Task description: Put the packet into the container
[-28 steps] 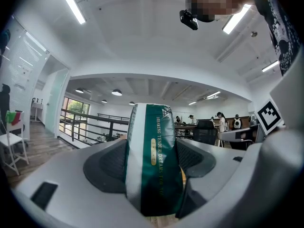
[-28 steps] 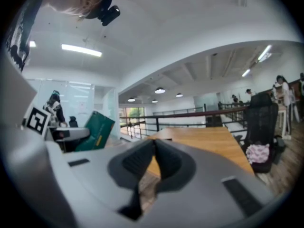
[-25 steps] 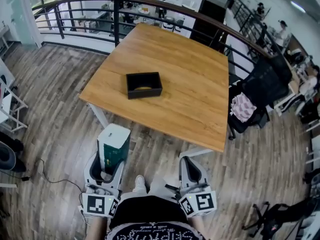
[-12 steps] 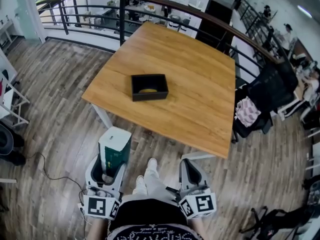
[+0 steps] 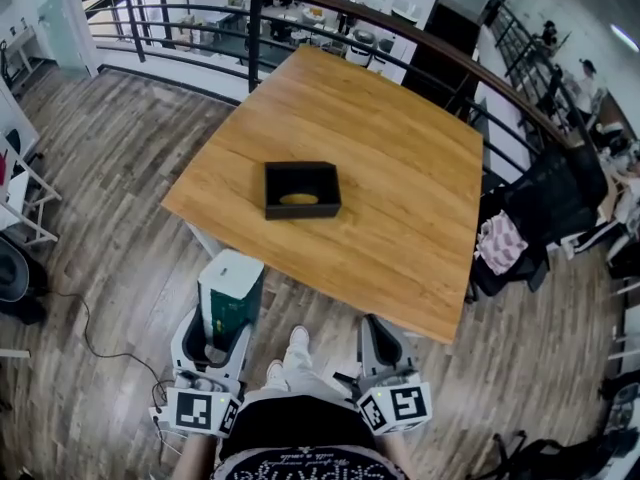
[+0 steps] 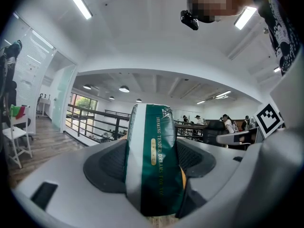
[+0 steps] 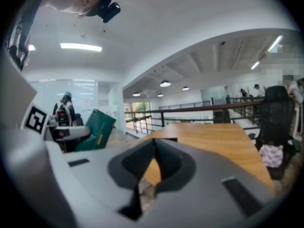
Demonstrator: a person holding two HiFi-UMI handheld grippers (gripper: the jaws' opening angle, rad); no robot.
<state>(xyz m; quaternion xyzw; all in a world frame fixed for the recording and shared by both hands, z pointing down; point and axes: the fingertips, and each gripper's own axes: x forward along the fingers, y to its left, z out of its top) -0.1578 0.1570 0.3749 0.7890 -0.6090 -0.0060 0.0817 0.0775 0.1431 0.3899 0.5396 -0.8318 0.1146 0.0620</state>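
A green and white packet (image 5: 229, 296) stands upright between the jaws of my left gripper (image 5: 214, 336), which is shut on it; in the left gripper view the packet (image 6: 153, 164) fills the middle. The container, a black open box (image 5: 301, 190) with something yellowish inside, sits on the wooden table (image 5: 390, 168) ahead of me, well beyond both grippers. My right gripper (image 5: 382, 340) is held low in front of my body, short of the table's near edge, its jaws closed together with nothing between them (image 7: 153, 167). The packet (image 7: 95, 130) also shows at the left of the right gripper view.
A black railing (image 5: 400, 30) curves behind the table. An office chair (image 5: 540, 198) with a pink cloth (image 5: 503, 240) stands to the table's right. A white rack (image 5: 20, 203) is at the left. The person's shoes (image 5: 290, 353) show on the wooden floor.
The view has shifted: the table and black box now lie slightly lower and farther right in the head view. Both grippers keep their pose, the left still holding the packet.
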